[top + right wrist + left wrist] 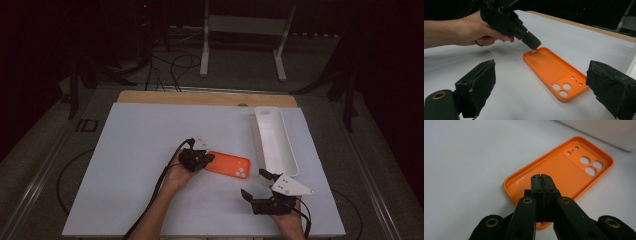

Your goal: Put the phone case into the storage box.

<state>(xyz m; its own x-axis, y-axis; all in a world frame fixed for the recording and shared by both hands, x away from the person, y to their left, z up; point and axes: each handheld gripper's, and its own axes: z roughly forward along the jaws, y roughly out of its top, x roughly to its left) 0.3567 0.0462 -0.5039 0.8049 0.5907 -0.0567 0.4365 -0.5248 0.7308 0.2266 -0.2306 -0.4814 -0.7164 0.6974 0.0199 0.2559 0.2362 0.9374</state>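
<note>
High view, white table (130,165), dark room, left claw (209,159) together, right claw (255,184) apart.

Left gripper (534,47) — jaws closed — tips into the orange phone case (554,72); own jaws gape.

No legible text, label, brand, number or sign appears on any surface in the high view or either gripper view.

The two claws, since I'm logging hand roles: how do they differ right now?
The left claw is shut, its tips down at the near end of the orange phone case; the right claw stands wide open, holding nothing. The left is over the case, the right hangs beside it, near the white tray. Both are black and hand-held.
</note>
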